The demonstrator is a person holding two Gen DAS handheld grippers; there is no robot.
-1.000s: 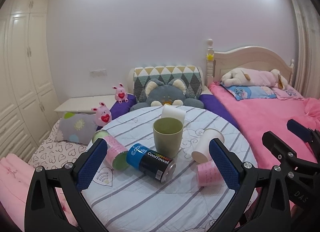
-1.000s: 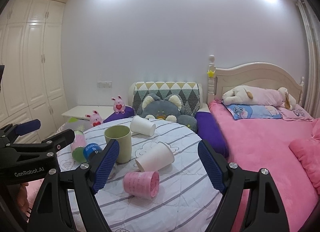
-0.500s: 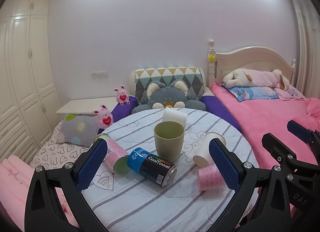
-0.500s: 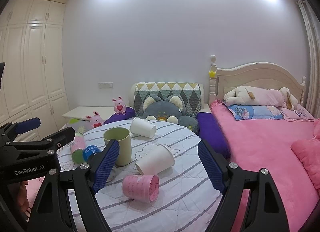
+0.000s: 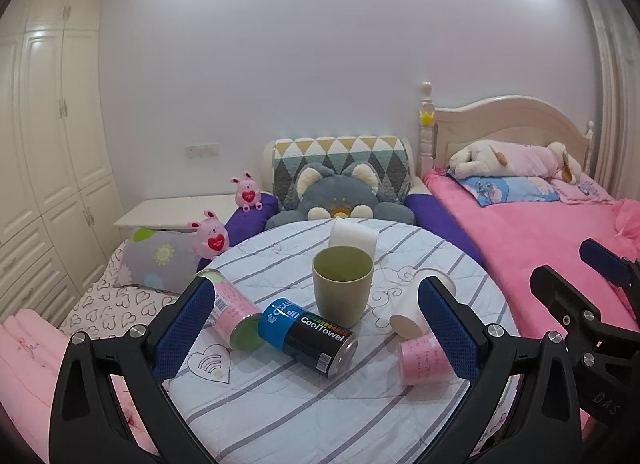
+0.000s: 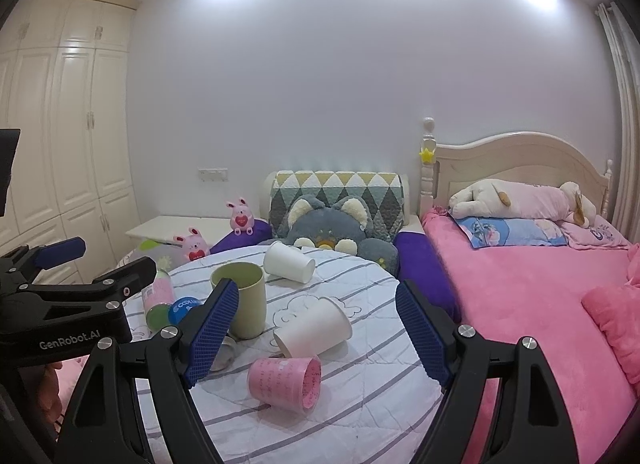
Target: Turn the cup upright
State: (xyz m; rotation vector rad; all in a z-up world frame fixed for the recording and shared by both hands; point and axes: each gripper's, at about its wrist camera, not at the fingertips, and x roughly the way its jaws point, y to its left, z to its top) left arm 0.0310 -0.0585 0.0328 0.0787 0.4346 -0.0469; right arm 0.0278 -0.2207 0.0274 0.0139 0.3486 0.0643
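Note:
A round table (image 5: 304, 416) with a striped cloth holds several cups. A green cup (image 5: 342, 289) (image 6: 242, 299) stands upright in the middle. A pink cup (image 5: 423, 358) (image 6: 286, 383) lies on its side near the front. A white paper cup (image 5: 416, 309) (image 6: 314, 329) lies on its side behind it. Another white cup (image 5: 353, 234) (image 6: 289, 262) lies at the far edge. My left gripper (image 5: 316, 328) is open and empty above the near table. My right gripper (image 6: 312, 334) is open and empty, above the pink and white cups.
A blue and black CoolTowel can (image 5: 308, 337) and a pink can (image 5: 232, 313) lie on the table's left part. A pink bed (image 6: 528, 296) runs along the right. A grey plush cat (image 5: 340, 196) and pillows sit behind the table. White wardrobes (image 5: 48, 152) stand at left.
Both grippers have pulled back and risen slightly, so the table sits a little lower and farther in both views. Nothing on the table has moved.

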